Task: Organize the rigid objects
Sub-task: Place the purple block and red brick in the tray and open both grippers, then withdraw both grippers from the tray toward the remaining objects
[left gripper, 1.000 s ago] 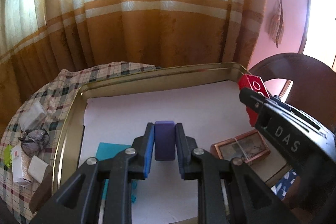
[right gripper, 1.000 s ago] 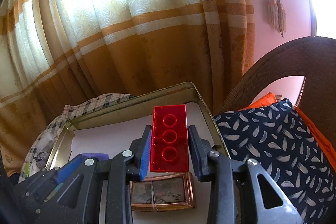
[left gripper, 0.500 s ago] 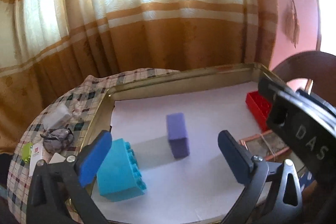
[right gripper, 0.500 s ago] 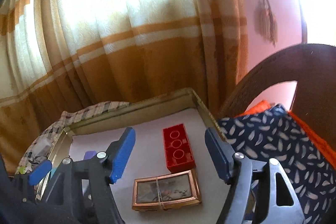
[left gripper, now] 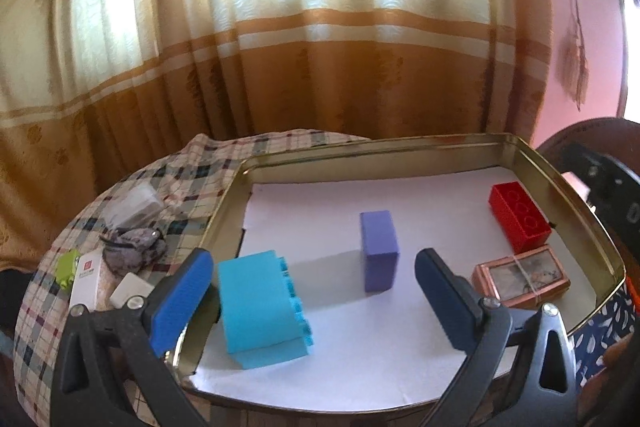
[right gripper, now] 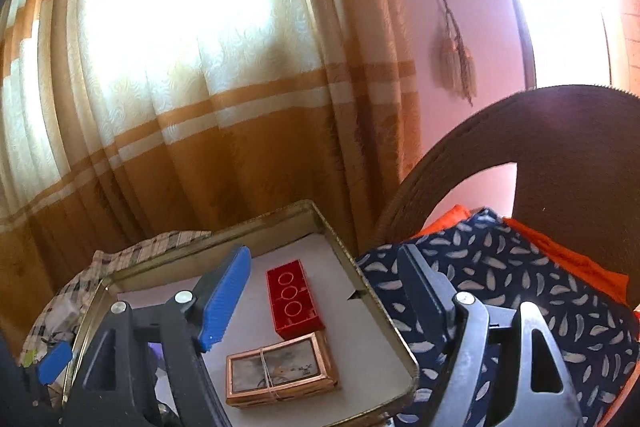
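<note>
A gold metal tray [left gripper: 440, 143] lined with white paper holds a purple block [left gripper: 378, 251] in the middle, a cyan brick [left gripper: 262, 303] at the front left, a red brick [left gripper: 519, 223] at the right and a copper-framed box [left gripper: 520, 281] in front of the red brick. My left gripper [left gripper: 316, 303] is open and empty above the tray's front. My right gripper [right gripper: 324, 307] is open and empty, above the red brick [right gripper: 294, 303] and the copper box [right gripper: 280, 369] at the tray's right rim [right gripper: 376, 311].
A plaid cloth [left gripper: 168, 187] left of the tray carries small packets, a white box [left gripper: 86, 277] and a green item. A navy feather-print cushion [right gripper: 520, 291] and a dark wooden chair back [right gripper: 520, 131] stand right of the tray. Curtains hang behind.
Both grippers let go and opened: the left released the purple block, the right the red brick. Both have since pulled back and up from the tray.
</note>
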`<state>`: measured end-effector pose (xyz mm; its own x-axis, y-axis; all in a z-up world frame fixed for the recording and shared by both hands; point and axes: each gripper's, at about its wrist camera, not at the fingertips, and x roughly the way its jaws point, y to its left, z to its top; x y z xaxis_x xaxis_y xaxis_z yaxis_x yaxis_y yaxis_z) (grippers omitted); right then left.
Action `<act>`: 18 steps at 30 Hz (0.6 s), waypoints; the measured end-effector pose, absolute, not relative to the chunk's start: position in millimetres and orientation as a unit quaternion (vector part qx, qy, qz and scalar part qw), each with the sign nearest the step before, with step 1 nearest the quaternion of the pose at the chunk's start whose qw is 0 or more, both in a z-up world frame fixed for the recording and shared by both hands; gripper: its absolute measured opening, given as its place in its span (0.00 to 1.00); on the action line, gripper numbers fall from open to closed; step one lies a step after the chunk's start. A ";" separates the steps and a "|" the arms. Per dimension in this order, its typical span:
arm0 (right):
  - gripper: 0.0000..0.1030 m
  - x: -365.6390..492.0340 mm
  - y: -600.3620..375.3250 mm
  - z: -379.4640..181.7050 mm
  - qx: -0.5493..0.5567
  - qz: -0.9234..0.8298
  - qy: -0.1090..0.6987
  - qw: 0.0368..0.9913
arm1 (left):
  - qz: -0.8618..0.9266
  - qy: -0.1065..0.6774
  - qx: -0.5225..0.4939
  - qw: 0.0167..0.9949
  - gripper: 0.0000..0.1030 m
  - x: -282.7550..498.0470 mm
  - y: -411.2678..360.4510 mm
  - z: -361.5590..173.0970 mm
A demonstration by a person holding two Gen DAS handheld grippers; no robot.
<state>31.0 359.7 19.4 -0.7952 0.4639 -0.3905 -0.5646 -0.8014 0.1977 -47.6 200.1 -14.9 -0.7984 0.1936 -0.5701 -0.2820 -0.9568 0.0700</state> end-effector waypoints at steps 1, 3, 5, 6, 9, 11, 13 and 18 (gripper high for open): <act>0.76 33.4 357.1 21.2 -0.156 0.936 0.148 0.277 | 0.945 0.073 -0.294 0.124 0.99 -48.5 197.4 -15.3; 0.76 36.7 352.7 24.5 -0.144 0.939 0.137 0.282 | 0.945 0.072 -0.296 0.121 0.99 -47.8 192.9 -16.0; 0.75 41.3 347.9 28.3 -0.128 0.941 0.128 0.285 | 0.947 0.073 -0.290 0.121 0.99 -44.1 188.5 -15.1; 0.75 44.7 344.6 30.4 -0.117 0.943 0.122 0.287 | 0.948 0.075 -0.284 0.121 0.99 -41.7 186.4 -14.1; 0.76 52.2 333.8 34.4 -0.099 0.948 0.105 0.283 | 0.951 0.081 -0.276 0.116 1.00 -37.3 180.4 -11.6; 0.76 55.0 326.7 35.8 -0.095 0.952 0.095 0.277 | 0.953 0.088 -0.267 0.109 0.99 -35.2 175.2 -10.5; 0.76 60.0 315.6 38.6 -0.081 0.957 0.078 0.267 | 0.955 0.089 -0.265 0.103 0.99 -34.6 168.3 -8.6; 0.78 65.5 297.0 41.5 -0.074 0.964 0.089 0.238 | 0.958 0.087 -0.258 0.094 0.99 -31.8 146.1 -5.9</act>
